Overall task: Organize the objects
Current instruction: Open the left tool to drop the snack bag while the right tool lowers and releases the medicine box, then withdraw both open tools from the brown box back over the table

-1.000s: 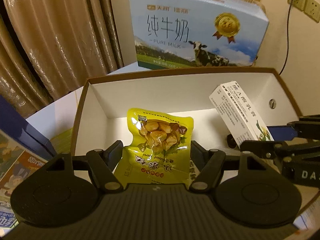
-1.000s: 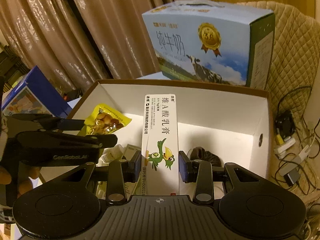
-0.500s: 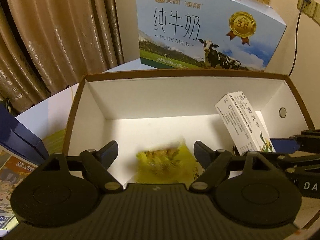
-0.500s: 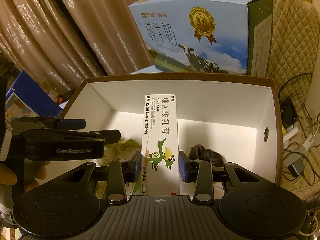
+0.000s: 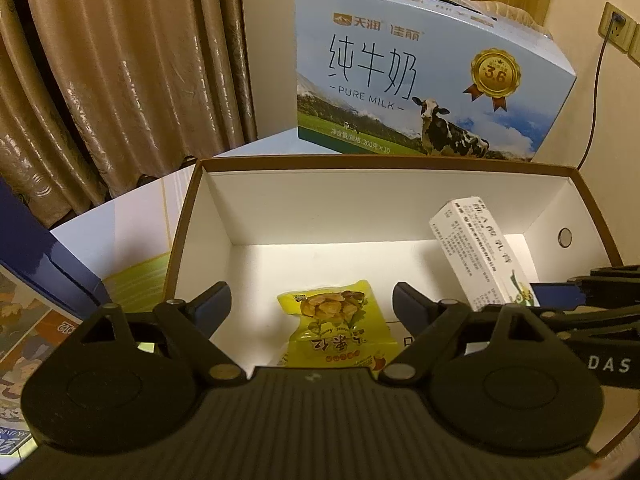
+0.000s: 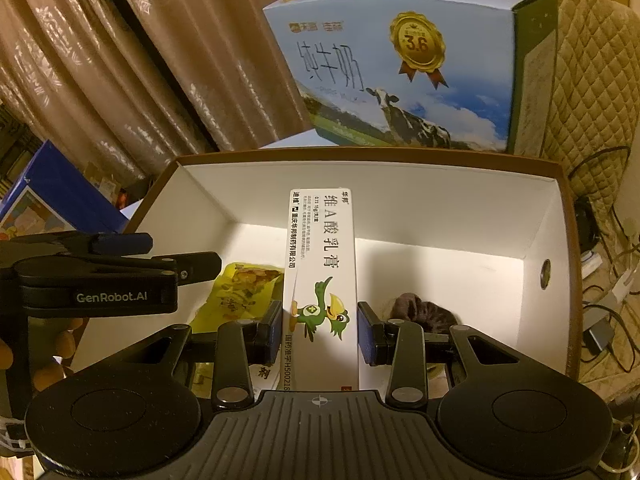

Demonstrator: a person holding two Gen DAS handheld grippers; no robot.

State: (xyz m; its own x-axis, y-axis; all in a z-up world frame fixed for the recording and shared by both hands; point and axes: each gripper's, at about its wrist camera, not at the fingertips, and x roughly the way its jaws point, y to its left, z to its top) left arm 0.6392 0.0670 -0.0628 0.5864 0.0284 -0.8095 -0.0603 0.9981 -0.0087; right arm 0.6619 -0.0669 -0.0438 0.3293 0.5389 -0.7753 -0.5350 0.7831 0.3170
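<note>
Yellow plastic snack pouch (image 5: 338,326) with nuts printed on it lies flat on the white floor of the open brown-rimmed cardboard box (image 5: 320,200), toward the near left side, and my left gripper (image 5: 310,298) hangs over it with its blue-padded fingers spread wide, one on each side of the pouch and touching nothing. My right gripper (image 6: 320,330) pinches a tall white carton (image 6: 322,272) printed with black Chinese characters and a green cartoon bird; the pads press against its two narrow sides near the bird, and the carton stands upright above the box, its top end pointing toward the far wall. From the left wrist view that carton (image 5: 478,256) shows tilted at the right side of the box. A dark crumpled bit of cloth (image 6: 420,312) lies on the box floor just right of my right fingers. Behind the box stands a blue milk case (image 5: 420,84) with a cow and a gold medal, beside tan curtains (image 5: 120,72).
</note>
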